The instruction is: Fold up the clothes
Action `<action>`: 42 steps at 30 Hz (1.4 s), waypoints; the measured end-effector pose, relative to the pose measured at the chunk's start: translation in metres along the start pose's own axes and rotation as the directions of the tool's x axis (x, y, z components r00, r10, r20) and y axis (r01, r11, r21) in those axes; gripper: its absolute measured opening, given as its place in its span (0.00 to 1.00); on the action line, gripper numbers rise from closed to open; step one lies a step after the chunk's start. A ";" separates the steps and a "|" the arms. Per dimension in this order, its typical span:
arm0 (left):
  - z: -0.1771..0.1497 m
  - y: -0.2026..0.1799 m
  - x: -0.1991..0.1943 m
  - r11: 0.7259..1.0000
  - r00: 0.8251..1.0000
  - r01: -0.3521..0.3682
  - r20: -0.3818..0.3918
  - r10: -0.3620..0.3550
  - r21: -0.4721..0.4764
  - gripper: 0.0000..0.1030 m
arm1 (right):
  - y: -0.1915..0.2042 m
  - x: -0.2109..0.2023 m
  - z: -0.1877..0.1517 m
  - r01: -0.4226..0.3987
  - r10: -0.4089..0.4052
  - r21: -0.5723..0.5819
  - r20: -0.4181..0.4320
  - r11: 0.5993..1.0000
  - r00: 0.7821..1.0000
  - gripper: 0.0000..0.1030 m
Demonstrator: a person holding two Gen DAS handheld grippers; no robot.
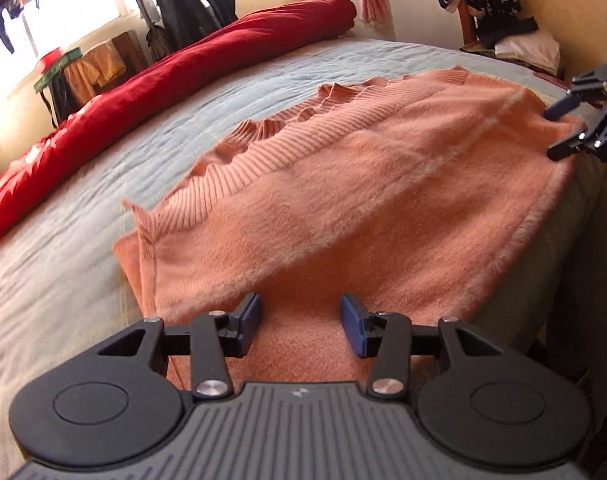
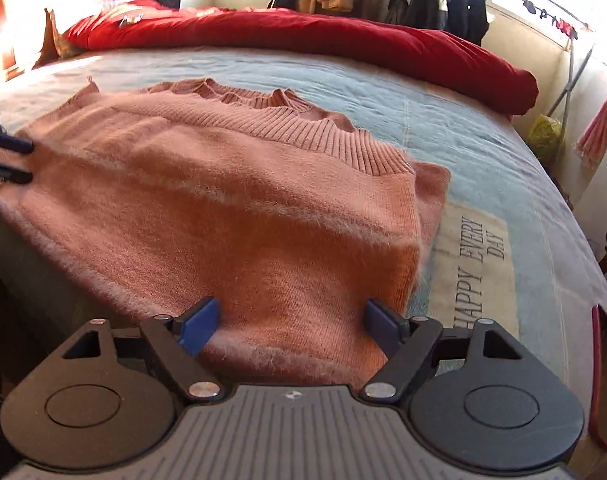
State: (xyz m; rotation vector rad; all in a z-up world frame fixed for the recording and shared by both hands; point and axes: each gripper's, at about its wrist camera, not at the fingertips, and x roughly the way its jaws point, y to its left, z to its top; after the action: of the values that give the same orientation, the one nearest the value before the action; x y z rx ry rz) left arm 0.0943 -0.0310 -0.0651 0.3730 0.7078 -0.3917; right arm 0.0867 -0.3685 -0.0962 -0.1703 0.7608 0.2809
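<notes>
One pink sweater (image 1: 363, 184) lies folded on the bed (image 1: 83, 208), long axis left to right along the near edge; left gripper (image 1: 301, 326) over its left end, right gripper (image 2: 291, 326) over its right end; both jaws apart, gripping nothing; two grippers, one garment

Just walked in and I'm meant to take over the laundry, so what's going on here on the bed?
A person is folding a salmon-pink knit sweater on the bed, with a handheld gripper in each hand. The sweater lies folded over at the near edge, ribbed hem on top. The left gripper and the right gripper are both open over its near corners, holding nothing. A rolled red quilt lies along the far side.
</notes>
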 end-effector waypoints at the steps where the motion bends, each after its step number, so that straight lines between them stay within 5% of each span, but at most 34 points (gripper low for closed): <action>1: -0.004 0.003 -0.004 0.999 1.000 0.009 0.006 -0.009 -0.030 0.48 | -0.002 -0.004 -0.003 -0.007 0.007 0.028 0.012 1.000 1.000 0.82; 6: 0.015 0.017 -0.016 0.997 1.000 0.011 0.015 -0.010 -0.082 0.49 | -0.006 -0.023 0.007 -0.017 0.008 0.116 0.077 0.993 0.997 0.84; 9: 0.034 0.020 -0.015 0.997 0.997 0.014 0.071 -0.008 -0.081 0.55 | -0.008 -0.025 0.030 -0.026 -0.001 0.157 0.167 0.987 0.986 1.00; 11: 0.045 0.021 -0.006 0.995 0.996 0.022 0.093 -0.013 -0.097 0.56 | -0.009 -0.019 0.043 -0.043 0.007 0.174 0.204 0.984 0.979 1.00; 18: 0.037 0.043 0.045 0.950 0.996 0.084 0.038 -0.076 -0.300 0.57 | -0.016 0.044 0.042 -0.061 0.040 0.275 0.082 0.960 0.996 1.00; 24: 0.047 0.062 0.032 0.910 0.991 0.135 0.070 -0.117 -0.392 0.57 | -0.012 0.034 0.046 -0.081 0.062 0.212 0.097 0.974 0.993 1.00; 29: 0.074 0.068 0.034 0.890 0.972 0.218 0.170 -0.162 -0.401 0.63 | -0.019 0.027 0.084 -0.194 0.139 0.256 0.218 0.947 0.966 1.00; 33: 0.076 0.077 0.062 0.892 0.987 0.151 0.116 -0.112 -0.426 0.63 | -0.015 0.061 0.095 -0.190 0.152 0.289 0.151 0.938 0.977 1.00; 36: 0.060 0.099 0.085 0.860 0.997 0.082 0.030 -0.077 -0.504 0.62 | -0.012 0.084 0.087 -0.134 0.116 0.275 0.078 0.952 0.990 1.00; 39: 0.050 0.109 0.086 0.832 0.994 0.112 0.054 -0.099 -0.544 0.62 | -0.008 0.084 0.080 -0.112 0.094 0.219 0.088 0.969 0.992 1.00; 42: 0.059 0.103 0.078 0.853 0.997 0.081 0.029 -0.077 -0.516 0.63 | -0.006 0.079 0.084 -0.102 0.088 0.211 0.074 0.972 0.993 1.00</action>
State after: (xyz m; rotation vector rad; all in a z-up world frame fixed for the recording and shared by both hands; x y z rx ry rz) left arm 0.2287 0.0136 -0.0574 -0.1717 0.7923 -0.2644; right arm 0.1975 -0.3383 -0.0911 0.0793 0.7309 0.2921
